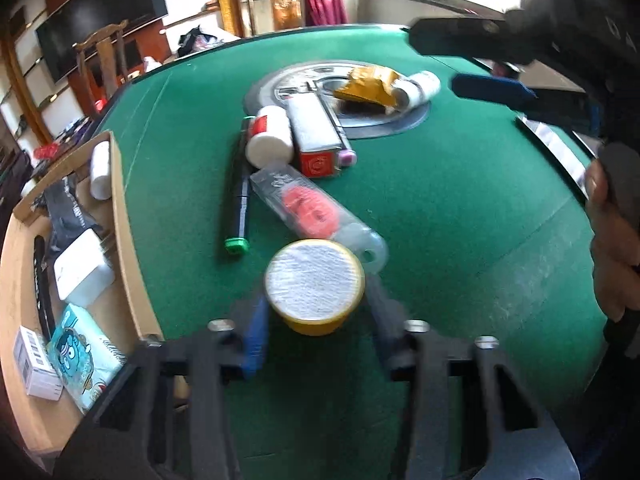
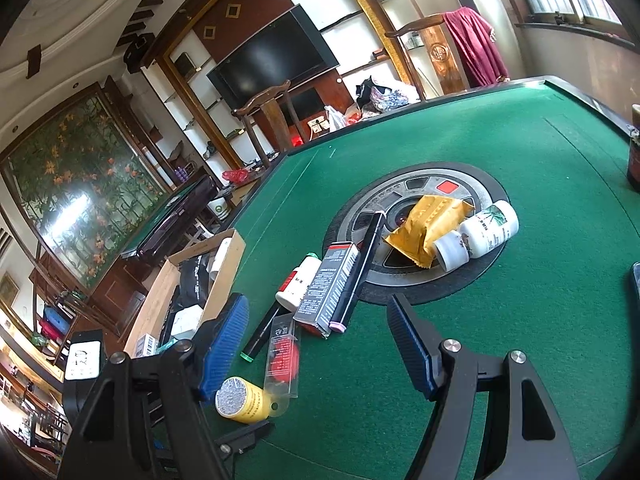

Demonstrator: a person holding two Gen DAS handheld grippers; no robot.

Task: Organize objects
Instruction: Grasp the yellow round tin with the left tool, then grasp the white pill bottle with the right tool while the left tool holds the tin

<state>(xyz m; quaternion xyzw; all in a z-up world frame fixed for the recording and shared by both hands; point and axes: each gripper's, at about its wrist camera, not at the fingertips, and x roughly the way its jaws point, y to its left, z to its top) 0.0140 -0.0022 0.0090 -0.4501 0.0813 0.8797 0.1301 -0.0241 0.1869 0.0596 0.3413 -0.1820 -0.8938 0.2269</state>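
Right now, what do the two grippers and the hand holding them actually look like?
Both are black frames with silver bolt heads at the joints. The left gripper and right gripper each carry flat fingers faced with ribbed blue pads. A white tag with handwritten marks sits on the left gripper's body. The bare hand gripping the right handle shows no sleeve. No cables visible.

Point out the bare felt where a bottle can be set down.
Bare green felt lies right of the clear package, out to the table edge. Crowded: the cluster from the yellow jar up to the center disc, and the cardboard box.
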